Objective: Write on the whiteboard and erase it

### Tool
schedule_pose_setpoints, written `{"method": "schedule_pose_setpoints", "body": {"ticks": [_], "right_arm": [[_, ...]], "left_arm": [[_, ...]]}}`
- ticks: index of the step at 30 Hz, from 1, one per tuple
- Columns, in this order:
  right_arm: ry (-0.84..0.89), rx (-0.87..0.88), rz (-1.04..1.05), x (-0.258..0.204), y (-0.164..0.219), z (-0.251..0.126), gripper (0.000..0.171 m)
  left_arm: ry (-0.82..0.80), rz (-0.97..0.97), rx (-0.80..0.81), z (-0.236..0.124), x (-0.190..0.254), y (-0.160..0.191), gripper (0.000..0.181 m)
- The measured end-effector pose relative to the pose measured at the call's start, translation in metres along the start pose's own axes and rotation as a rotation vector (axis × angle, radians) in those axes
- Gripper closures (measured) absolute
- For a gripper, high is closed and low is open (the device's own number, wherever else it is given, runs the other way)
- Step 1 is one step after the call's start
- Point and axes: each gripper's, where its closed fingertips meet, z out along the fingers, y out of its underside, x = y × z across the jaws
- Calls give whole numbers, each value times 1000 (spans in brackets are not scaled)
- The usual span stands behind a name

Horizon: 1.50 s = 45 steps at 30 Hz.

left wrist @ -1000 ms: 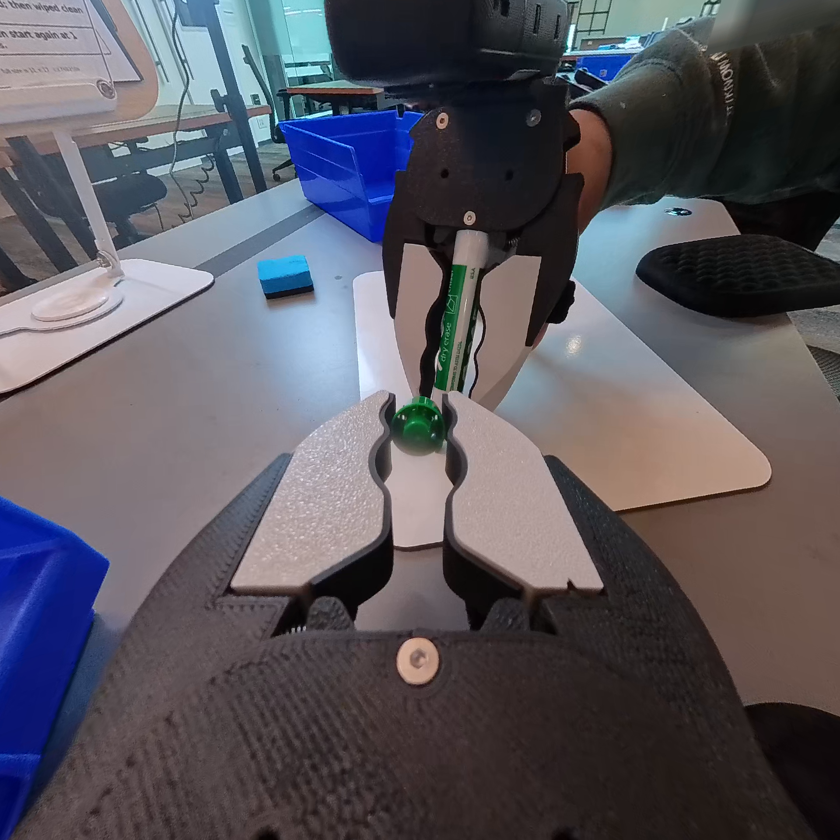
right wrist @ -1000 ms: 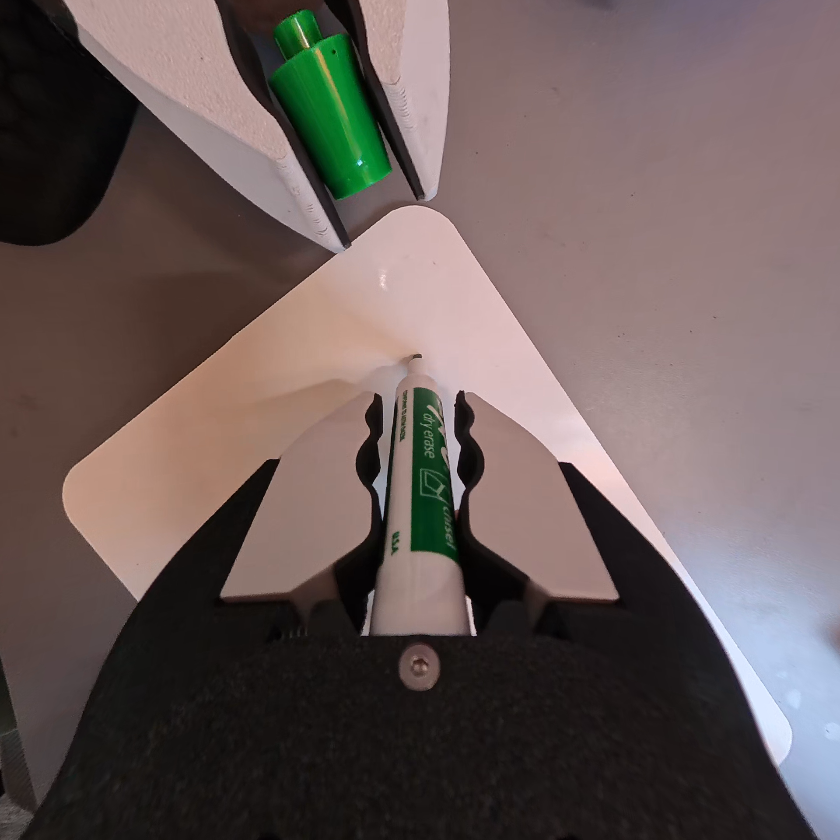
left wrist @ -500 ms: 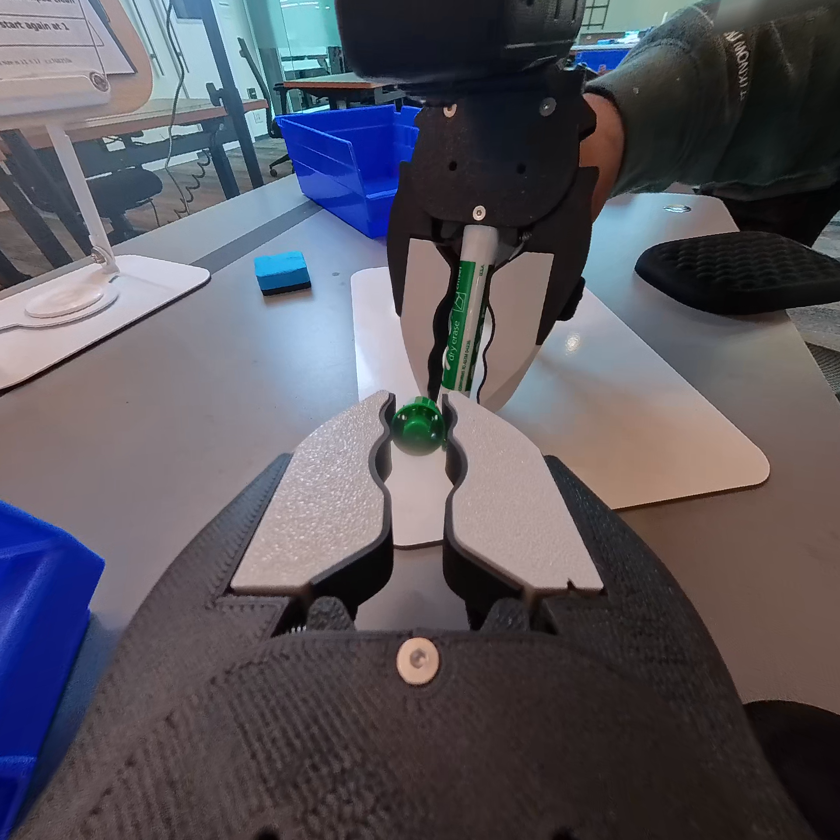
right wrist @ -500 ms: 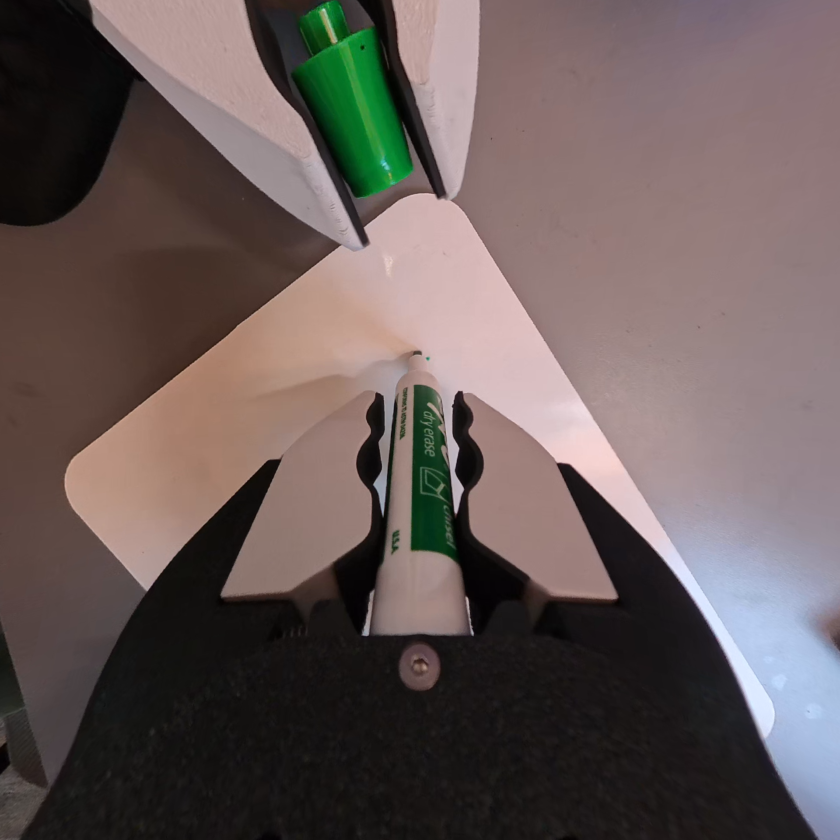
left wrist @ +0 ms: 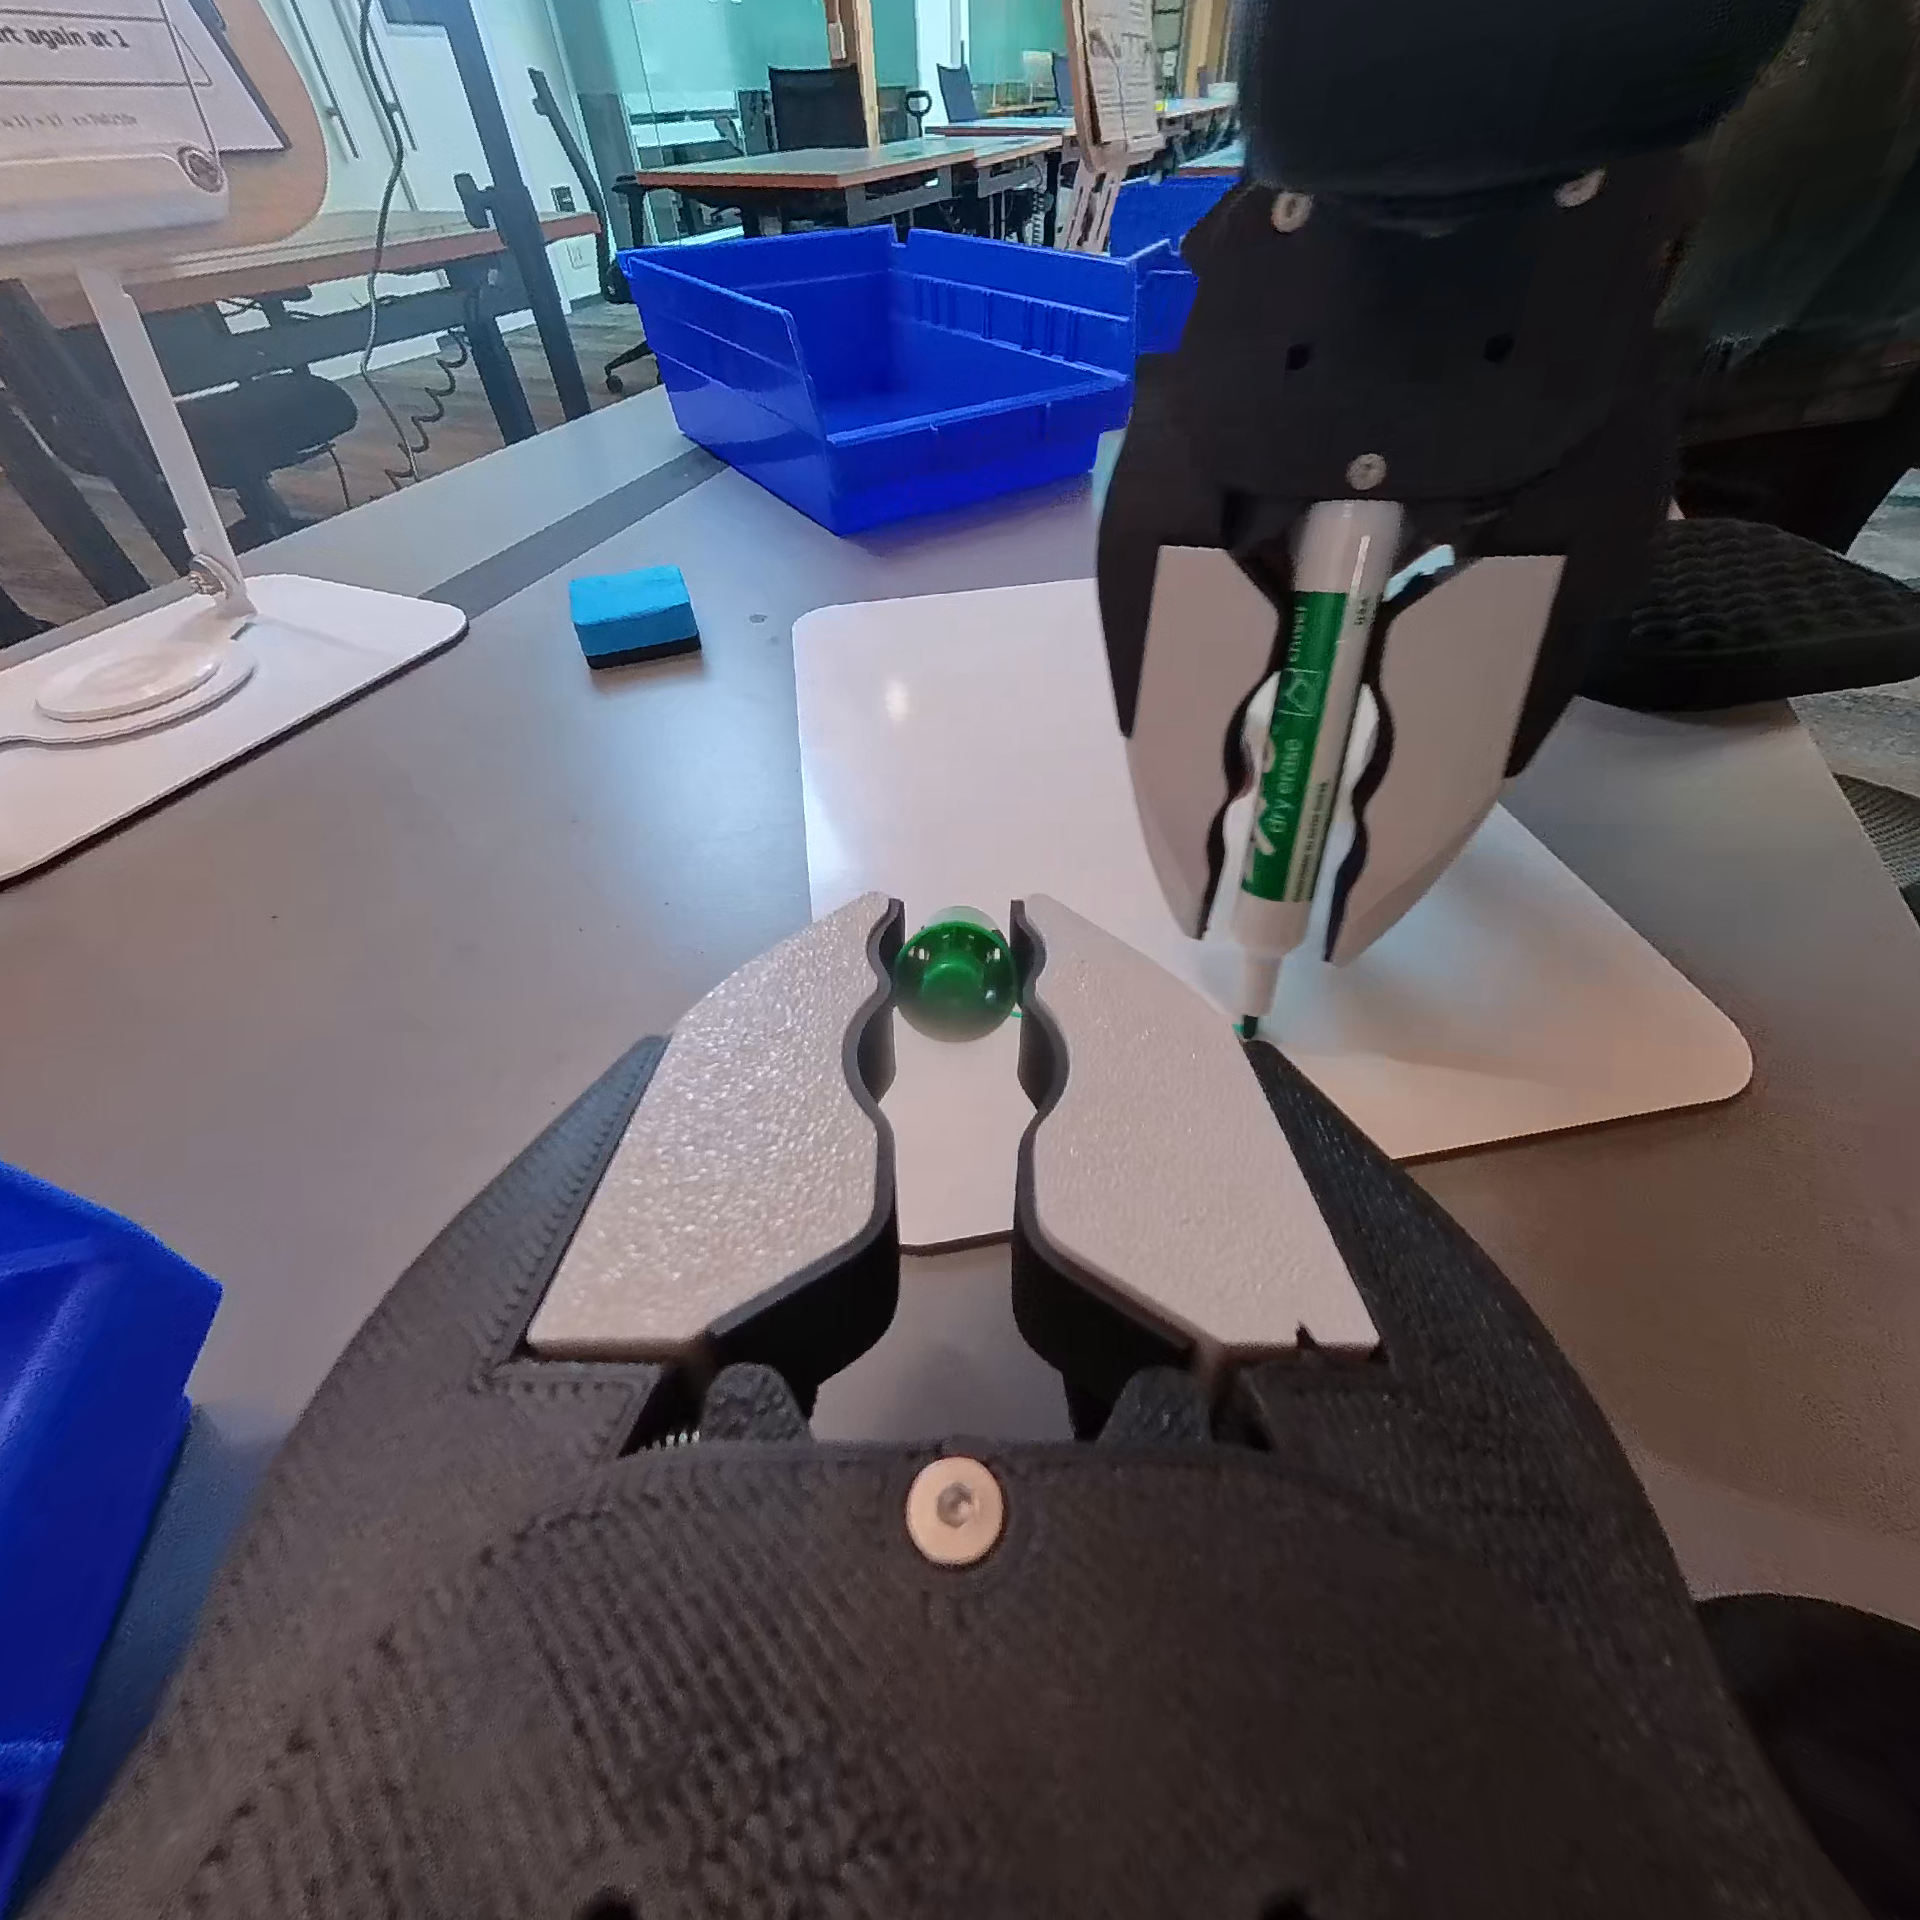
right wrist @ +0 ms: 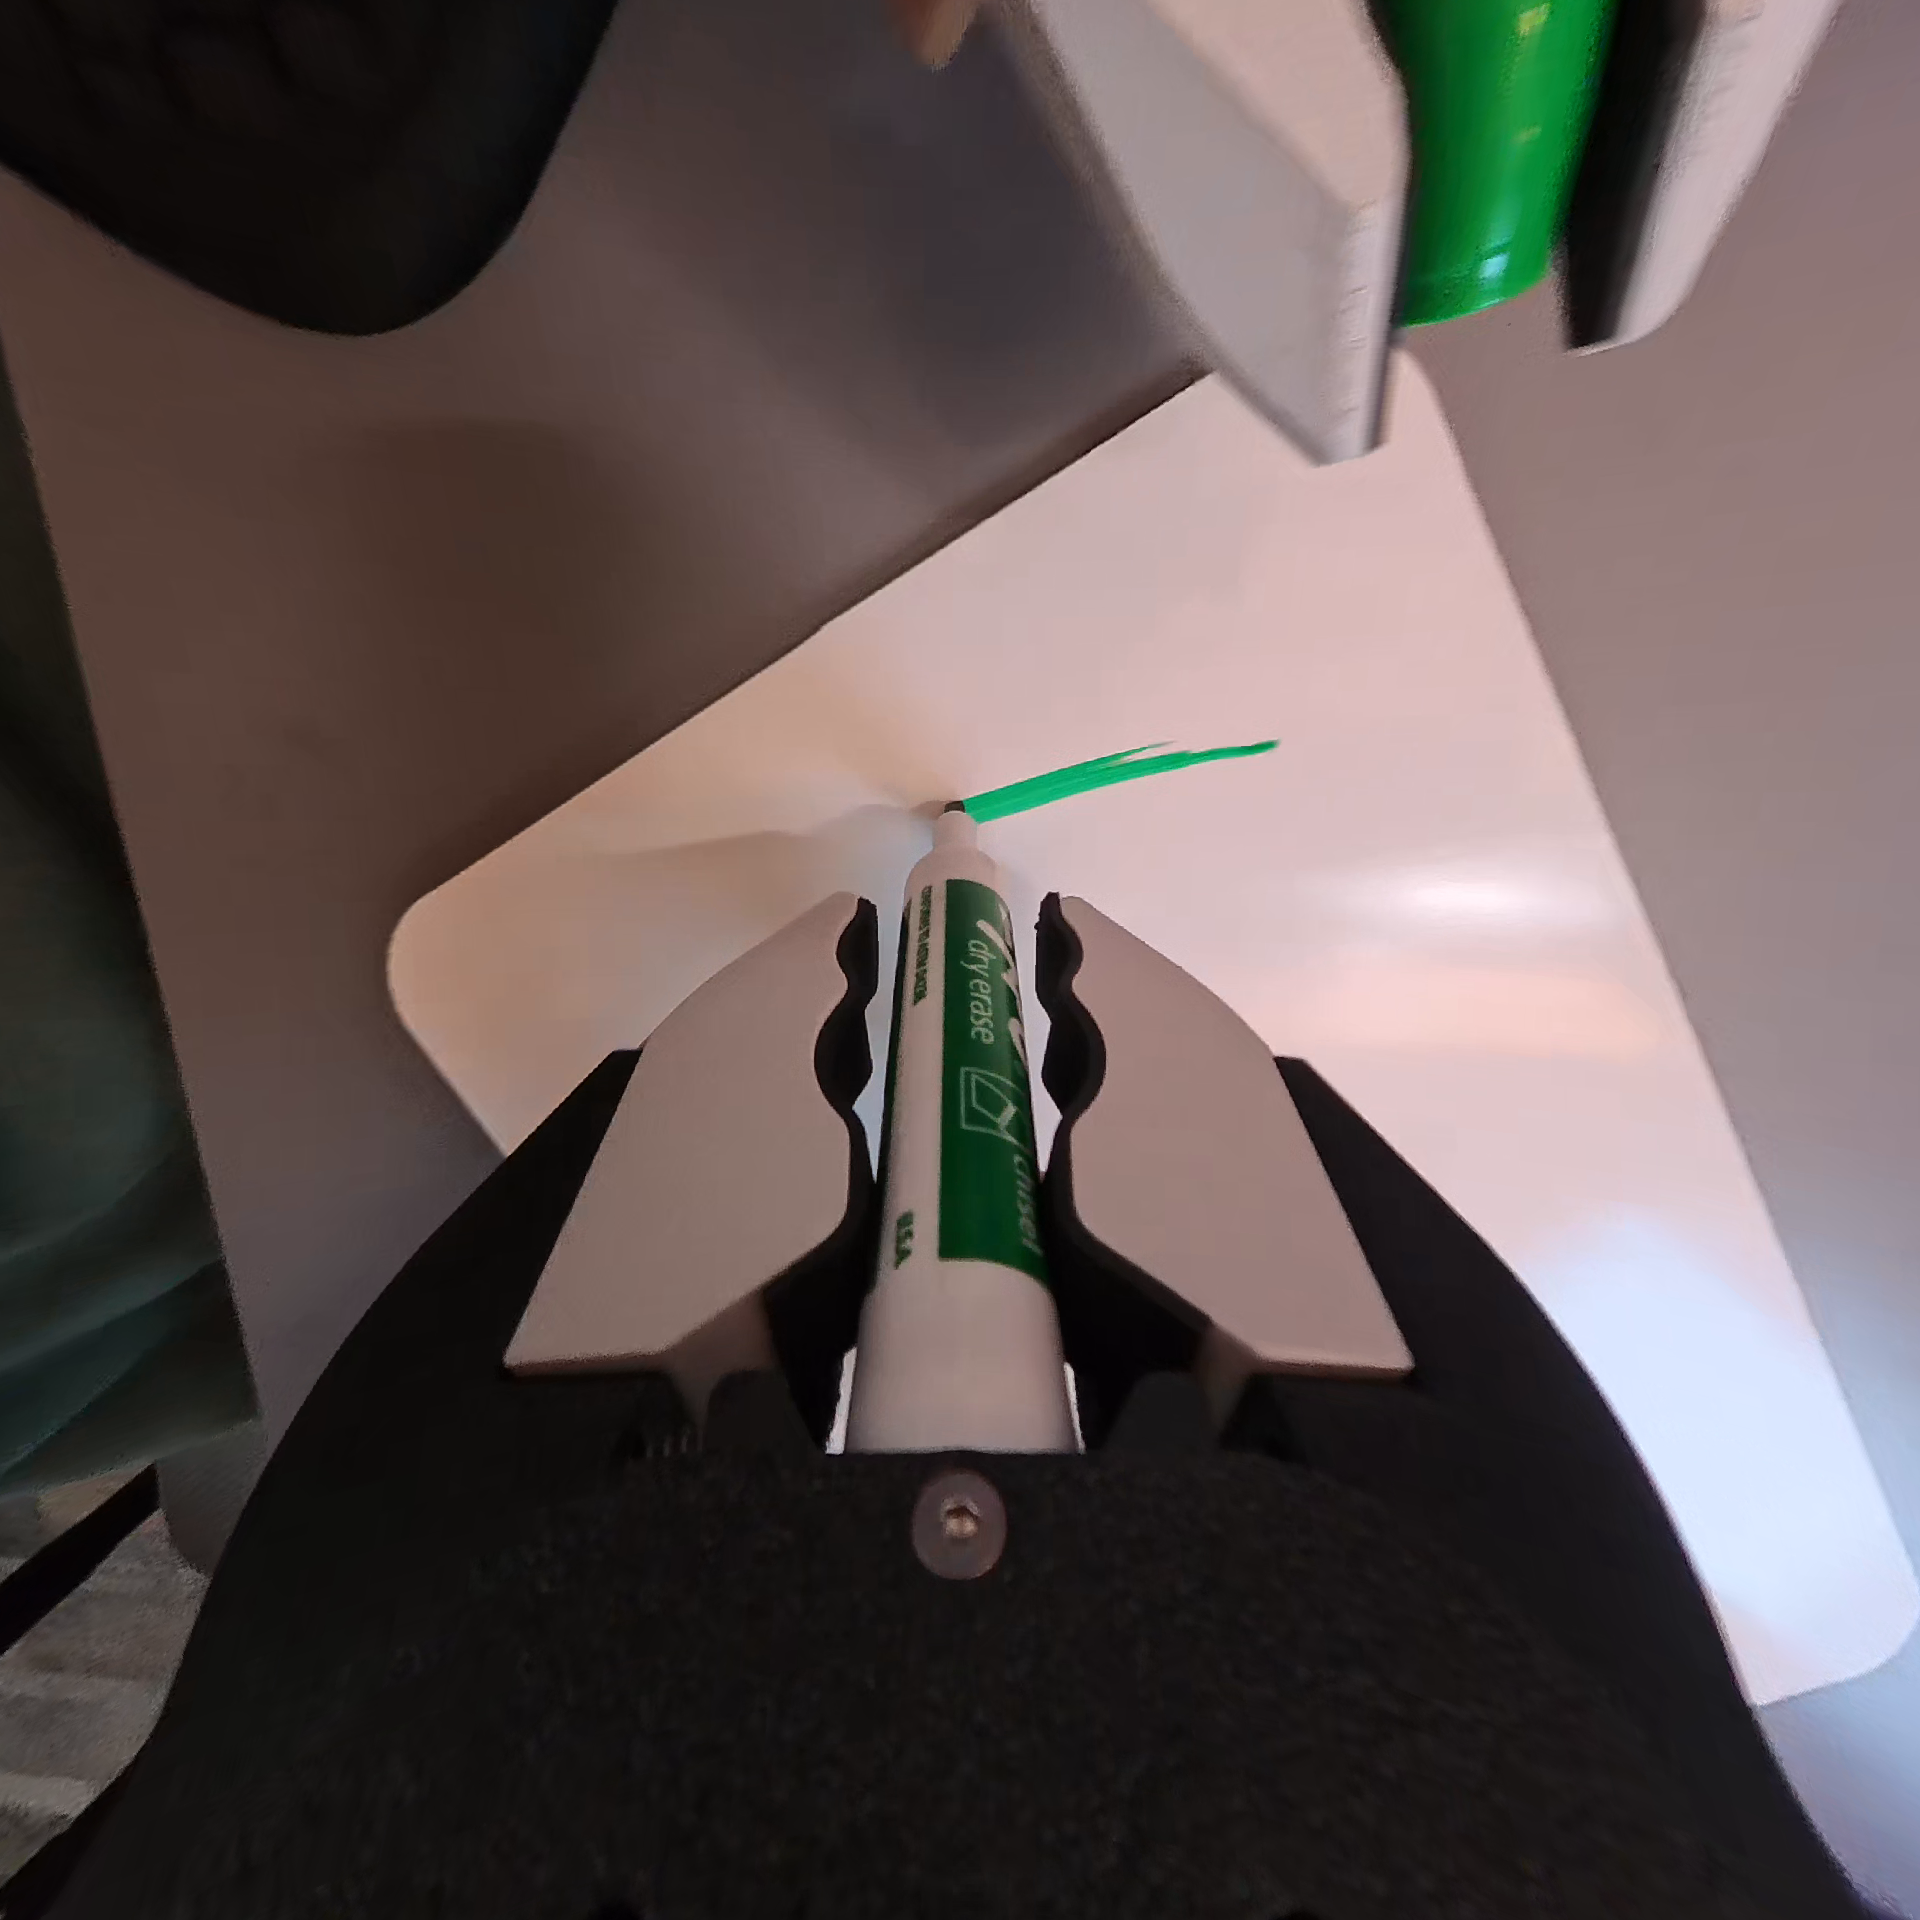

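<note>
Two claws work over one whiteboard (left wrist: 966, 748) that lies flat on the grey bench (left wrist: 416, 935). The right claw (right wrist: 956, 914) is clamped on a single green-labelled marker (right wrist: 966, 1122), the barrel running up between its two fingers (right wrist: 727, 1122) with the tip pressed to the board. One short green stroke (right wrist: 1122, 774) runs from the tip toward the right in the right wrist view. In the left wrist view the same right claw (left wrist: 1262, 935) points steeply down, the marker (left wrist: 1299, 748) nearly upright, its tip touching the whiteboard just beside the left claw's right finger.

The left claw (left wrist: 954, 914) is closed on one green cap (left wrist: 951, 982), pinched near its fingertips, above the near corner of the board. From the right wrist view that cap (right wrist: 1496, 166) shows at the top right, blurred, between the two pale fingers.

One blue eraser (left wrist: 634, 629) sits on the bench left of the whiteboard, apart from it. Three blue bins are visible in part: one open bin (left wrist: 883, 384) beyond the board, the edge of another (left wrist: 83, 1455) at the near left, and a corner of a third behind the right claw. One white stand (left wrist: 208, 665) rests on the bench at far left, and a black mesh pad (left wrist: 1756, 623) lies at the right.
</note>
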Motion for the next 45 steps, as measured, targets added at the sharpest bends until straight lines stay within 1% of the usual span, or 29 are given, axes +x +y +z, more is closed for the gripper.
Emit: {"method": "schedule_pose_setpoints", "body": {"ticks": [3, 6, 10, 13, 17, 22, 37, 45], "right_arm": [[-22, -18, -9, -16, 5, -1, 140], [-15, -14, -5, -17, 5, -3, 140], [36, 46, 41, 14, -5, -14, 140], [82, 38, 43, 41, -6, -14, 140], [93, 9, 14, 55, -12, -9, 140], [83, -19, -9, 58, -17, -5, 139], [82, -66, -14, 59, -13, -2, 139], [76, -93, -2, 49, 1, -6, 139]], "left_arm": [[1, -1, -2, 0, 0, 1, 162], [2, 1, -2, 1, 1, 0, 162], [1, 2, -6, 1, 1, 1, 162], [0, -2, -5, 1, 0, 1, 162], [3, -8, -5, 0, -1, 1, 162], [-2, -5, -4, -1, -2, 0, 162], [-6, 2, -1, -2, -3, -2, 162], [-3, 5, -3, -2, -2, -2, 162]]}}
